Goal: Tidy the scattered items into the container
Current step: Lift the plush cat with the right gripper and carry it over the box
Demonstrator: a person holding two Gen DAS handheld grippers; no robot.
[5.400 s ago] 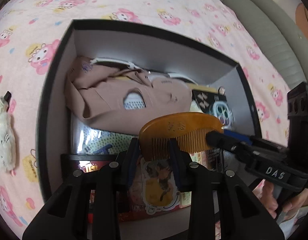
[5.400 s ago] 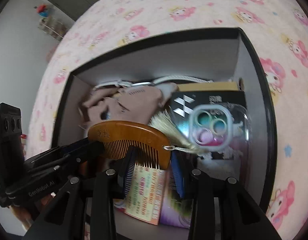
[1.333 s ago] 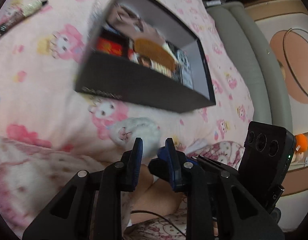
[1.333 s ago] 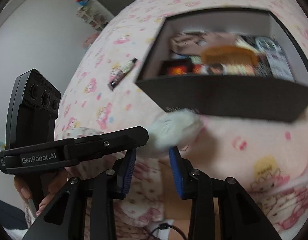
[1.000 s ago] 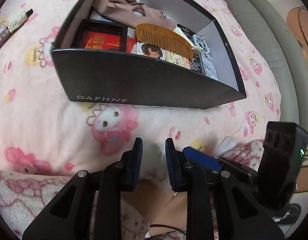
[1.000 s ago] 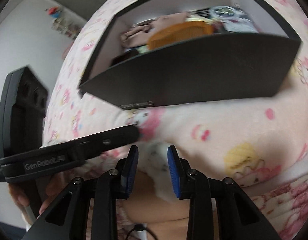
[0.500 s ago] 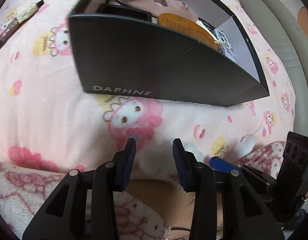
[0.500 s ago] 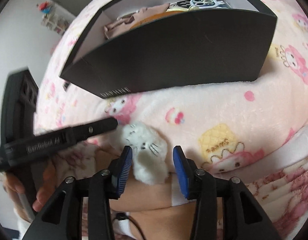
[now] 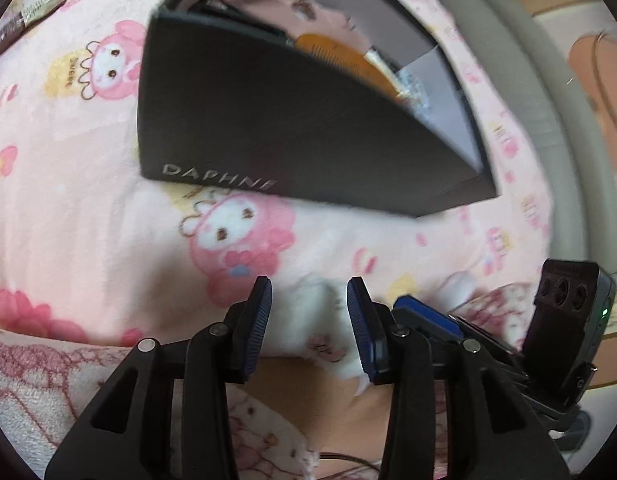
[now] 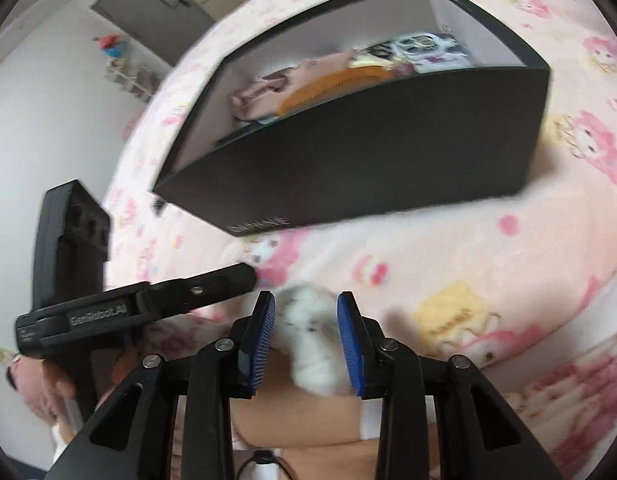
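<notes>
A black box (image 9: 292, 128) marked DAPHNE stands on the pink blanket, holding a wooden comb (image 9: 340, 56), a beige cloth (image 9: 284, 4) and a phone case (image 10: 424, 48). The box also shows in the right wrist view (image 10: 380, 152). A small white furry toy (image 10: 312, 336) lies at the blanket's near edge, in front of the box. My right gripper (image 10: 306, 336) is open with the toy between its fingers. My left gripper (image 9: 308, 320) is open just beside it, white fur (image 9: 308, 308) between its fingers. Whether either touches the toy is unclear.
A brown tube (image 9: 24, 16) lies on the blanket at far left of the box. A grey sofa edge (image 9: 520, 60) runs behind the box on the right. The person's lap and patterned clothing (image 9: 264, 440) lie under both grippers.
Both grippers left the comb in the box, pulled back and dropped to the near edge of the blanket. Both have opened wider around the white furry toy in the last half second.
</notes>
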